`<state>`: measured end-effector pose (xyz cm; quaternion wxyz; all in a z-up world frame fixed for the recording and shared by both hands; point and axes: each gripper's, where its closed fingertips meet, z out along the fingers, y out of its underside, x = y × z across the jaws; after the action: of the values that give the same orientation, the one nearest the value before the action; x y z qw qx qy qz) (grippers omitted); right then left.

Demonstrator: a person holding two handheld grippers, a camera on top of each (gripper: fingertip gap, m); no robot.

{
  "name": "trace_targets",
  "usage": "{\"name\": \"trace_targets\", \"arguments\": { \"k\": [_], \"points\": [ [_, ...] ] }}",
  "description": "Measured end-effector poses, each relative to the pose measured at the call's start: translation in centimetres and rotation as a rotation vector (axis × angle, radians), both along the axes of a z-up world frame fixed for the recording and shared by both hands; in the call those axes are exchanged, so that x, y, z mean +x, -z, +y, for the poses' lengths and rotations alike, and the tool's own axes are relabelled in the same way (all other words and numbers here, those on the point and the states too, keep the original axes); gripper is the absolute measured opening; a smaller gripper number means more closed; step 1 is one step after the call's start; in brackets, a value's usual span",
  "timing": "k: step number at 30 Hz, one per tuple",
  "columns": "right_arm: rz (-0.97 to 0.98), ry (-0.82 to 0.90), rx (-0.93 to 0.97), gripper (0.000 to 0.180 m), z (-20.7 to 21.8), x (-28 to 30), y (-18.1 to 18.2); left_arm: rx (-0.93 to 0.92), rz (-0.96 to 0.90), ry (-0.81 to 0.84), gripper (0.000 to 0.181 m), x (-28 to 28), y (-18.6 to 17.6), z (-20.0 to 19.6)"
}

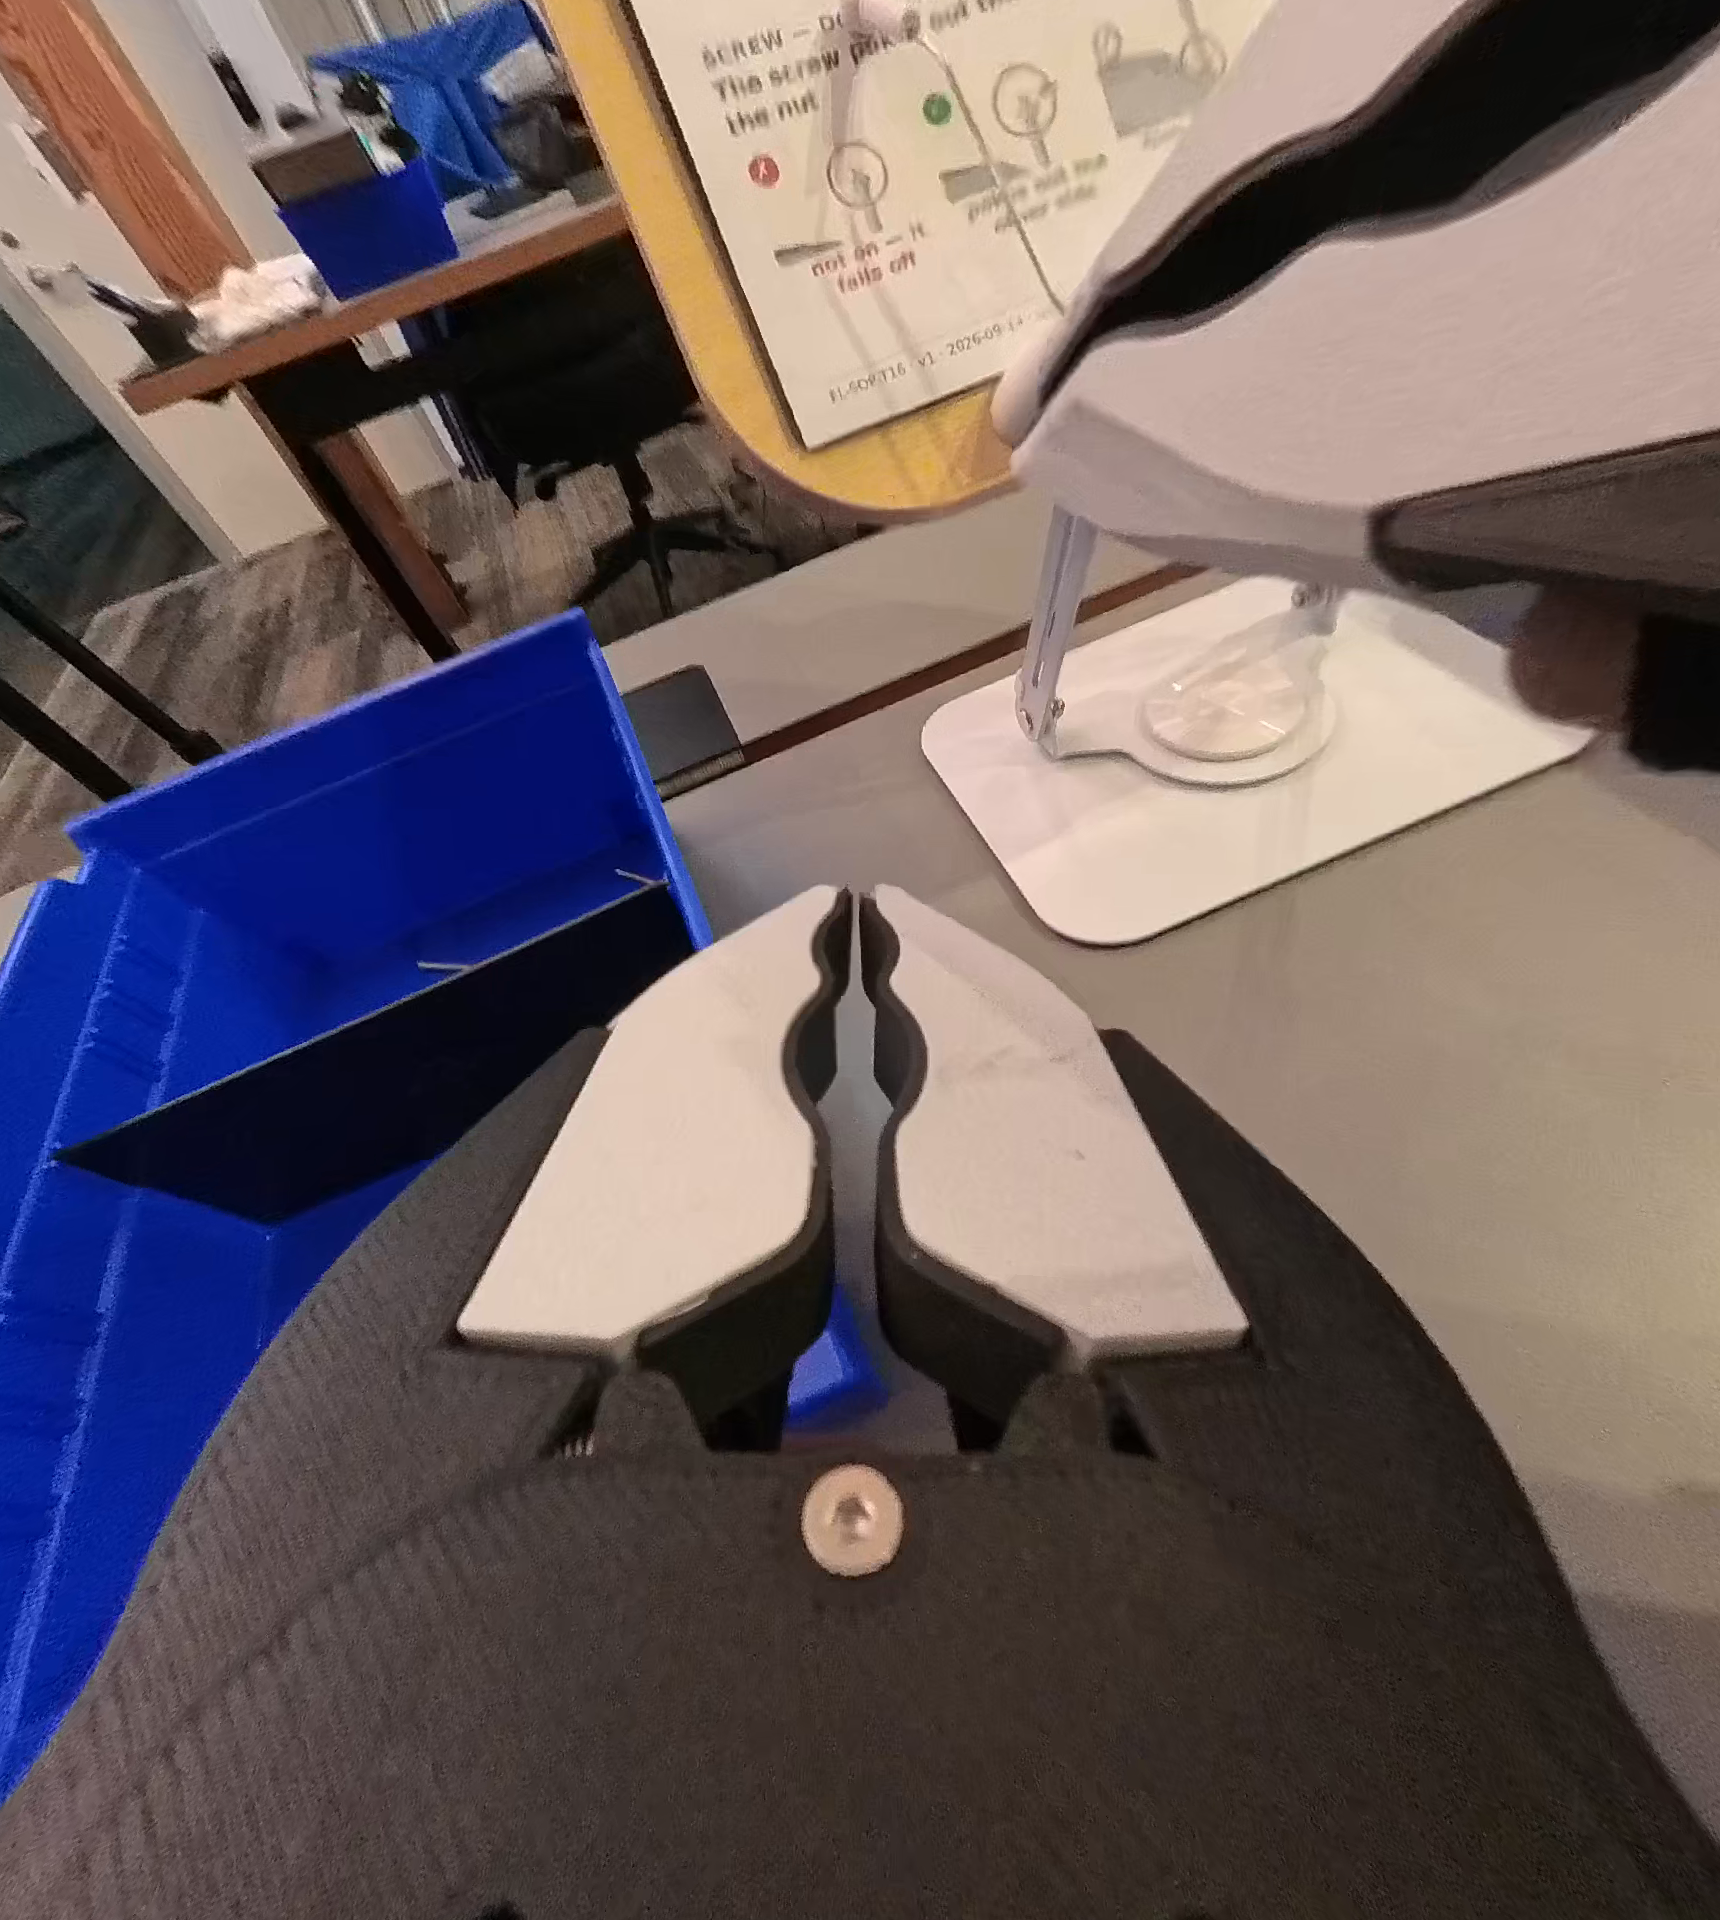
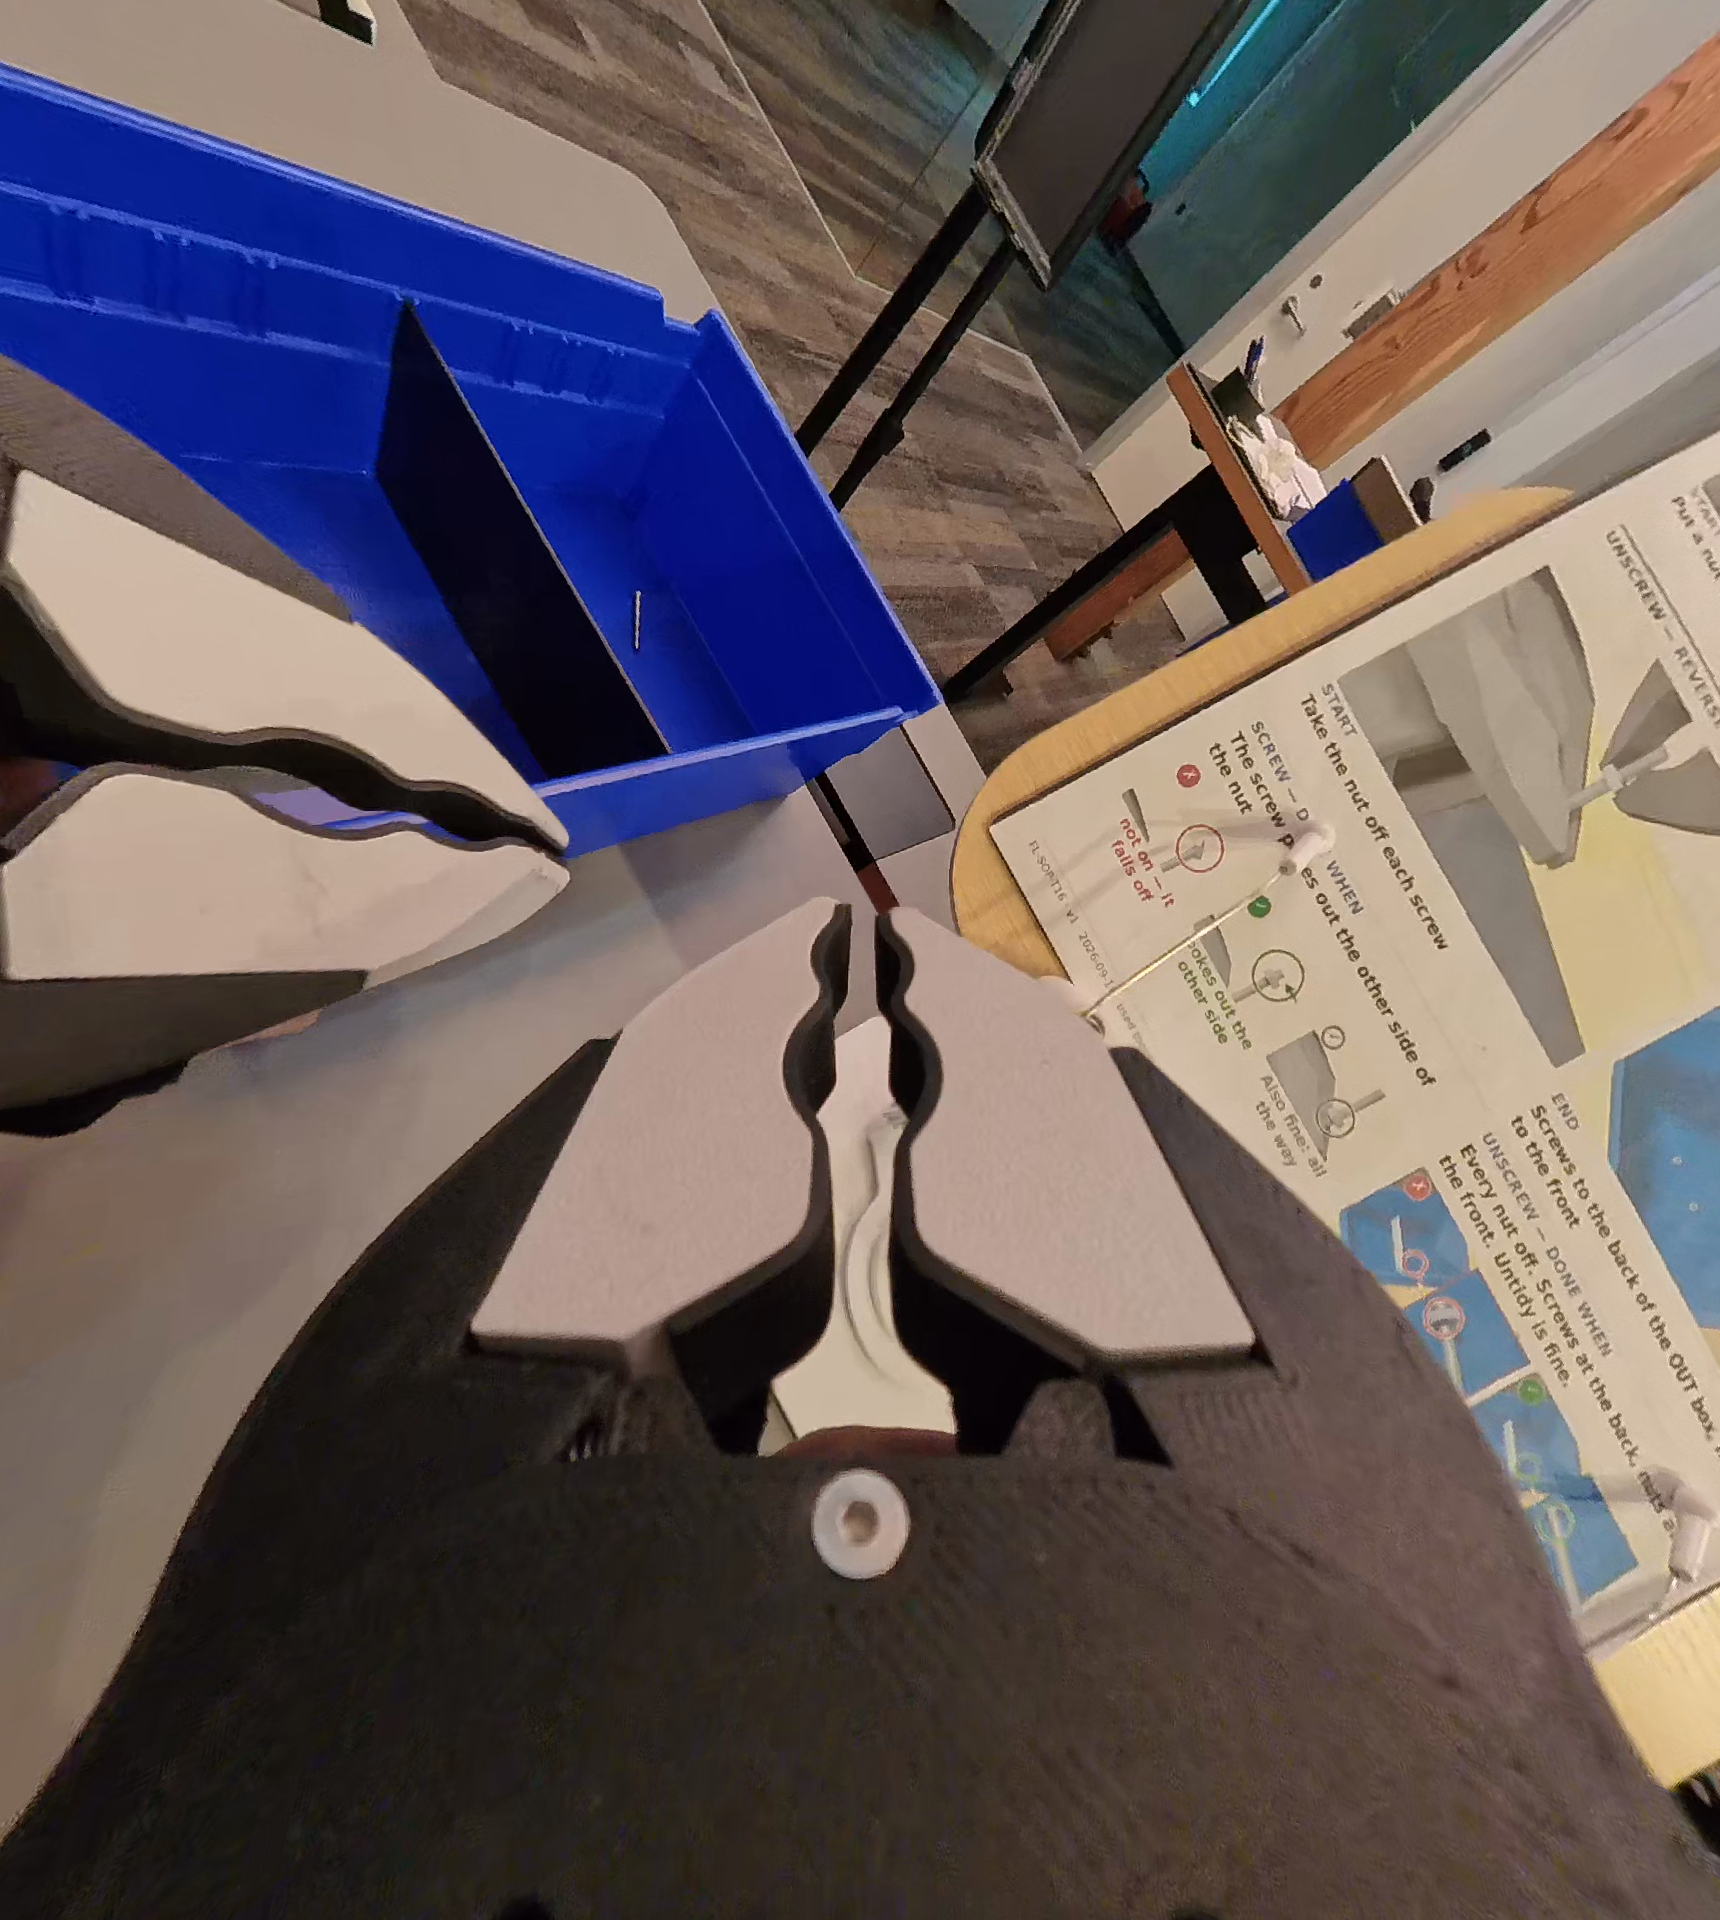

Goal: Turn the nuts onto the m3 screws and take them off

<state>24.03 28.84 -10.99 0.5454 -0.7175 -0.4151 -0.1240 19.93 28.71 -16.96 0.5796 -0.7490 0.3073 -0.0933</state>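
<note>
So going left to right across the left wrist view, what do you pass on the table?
Blue bin → left tongs, shut with nothing visible between them → white stand base → right tongs coming in from the upper right.

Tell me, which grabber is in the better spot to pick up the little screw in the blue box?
Probably the left gripper. Its closed tips sit right beside the blue box, close to the screw. The right gripper, also closed, points toward the poster, farther from the box.
</note>
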Motion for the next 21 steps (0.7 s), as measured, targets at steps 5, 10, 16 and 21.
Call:
{"name": "trace_targets", "arguments": {
  "k": [5,10,16,21],
  "points": [
    [-0.044,-0.043,0.012,0.005,0.2,-0.2,0.4,0.089,-0.043,-0.031,0.000,-0.1,-0.2,-0.3],
    [-0.050,-0.041,0.023,0.005,0.8,0.9,0.2,0.141,-0.101,-0.061,0.000,-0.1,-0.2,-0.2],
    [-0.047,-0.035,0.021,0.006,1.3,1.6,0.2,0.182,-0.124,-0.049,0.000,0.4,-0.9,-0.6],
    [-0.054,-0.036,0.015,0.006,1.4,1.6,0.5,0.153,-0.095,-0.043,0.000,0.7,0.1,-0.5]
  ]
}}
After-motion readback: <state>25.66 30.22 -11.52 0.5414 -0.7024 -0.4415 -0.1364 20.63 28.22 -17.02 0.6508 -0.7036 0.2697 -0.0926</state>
